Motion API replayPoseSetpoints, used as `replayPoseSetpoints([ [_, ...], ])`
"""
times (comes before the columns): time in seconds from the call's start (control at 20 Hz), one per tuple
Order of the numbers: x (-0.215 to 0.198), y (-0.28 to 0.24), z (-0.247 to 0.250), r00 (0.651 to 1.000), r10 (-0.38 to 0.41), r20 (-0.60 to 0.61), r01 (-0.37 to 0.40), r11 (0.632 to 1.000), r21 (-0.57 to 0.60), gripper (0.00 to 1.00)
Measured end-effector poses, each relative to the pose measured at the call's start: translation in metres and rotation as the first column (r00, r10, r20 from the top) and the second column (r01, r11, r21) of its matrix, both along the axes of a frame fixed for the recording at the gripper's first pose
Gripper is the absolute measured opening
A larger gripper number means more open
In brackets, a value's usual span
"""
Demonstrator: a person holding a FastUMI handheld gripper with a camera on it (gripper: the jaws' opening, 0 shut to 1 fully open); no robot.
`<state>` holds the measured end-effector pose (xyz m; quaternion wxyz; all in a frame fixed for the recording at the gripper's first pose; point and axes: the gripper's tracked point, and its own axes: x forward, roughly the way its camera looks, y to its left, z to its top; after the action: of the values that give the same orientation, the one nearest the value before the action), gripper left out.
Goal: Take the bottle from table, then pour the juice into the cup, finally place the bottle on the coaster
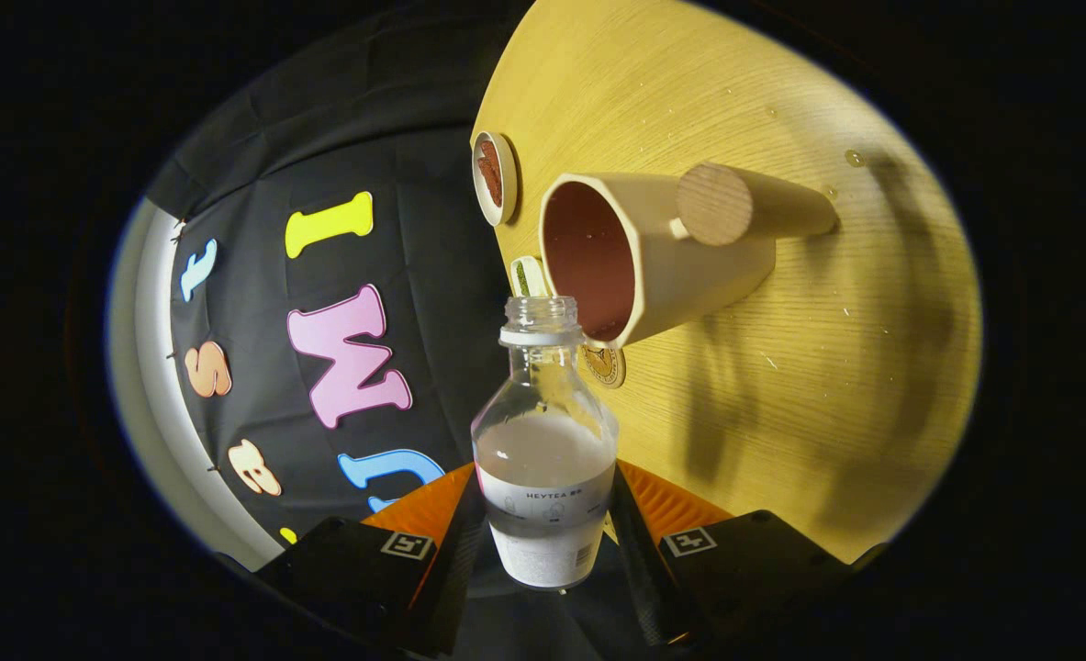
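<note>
The gripper [545, 528] is closed on the bottle [544, 459]. One finger presses on each side of it, down low by the label. The bottle sits right between the fingers and points away from them.

The bottle is clear and see-through, maybe plastic. It is round, with a wide belly and a thin neck. Its top is open, with no cap on. There is a white ring under the mouth. Milky white juice fills the lower part. The upper part is clear. A white label [547, 505] wraps around it. The label says HEYTEA in small dark letters. There are tiny drawings under the word, too small to make out.

Just past the bottle's mouth is the cup [662, 248]. The mouth is right at the cup's rim. The cup is cream outside and reddish brown inside. Its sides look flat, with corners, not fully round. A round wooden knob [713, 204] sticks out from its side.

Three small round coasters [494, 178] lie near the cup. One is white with a brown middle. One, greenish, peeks out from behind the cup's rim [529, 275]. One is golden, just under the cup [604, 364].

All of this is on a table [827, 367] of light yellow wood with thin grain lines. Dark shadows fall across it. A few tiny drops and specks sit on it.

Beyond the table's edge hangs the black cloth wall [414, 184], with folds in it.
</note>
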<state>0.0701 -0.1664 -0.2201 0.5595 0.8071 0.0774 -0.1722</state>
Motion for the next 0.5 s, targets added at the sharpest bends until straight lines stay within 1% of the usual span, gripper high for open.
replayPoseSetpoints([
  [0.5,0.0026,-0.0019,0.0004,1.000,-0.022,0.007,0.021,0.998,0.061,0.75],
])
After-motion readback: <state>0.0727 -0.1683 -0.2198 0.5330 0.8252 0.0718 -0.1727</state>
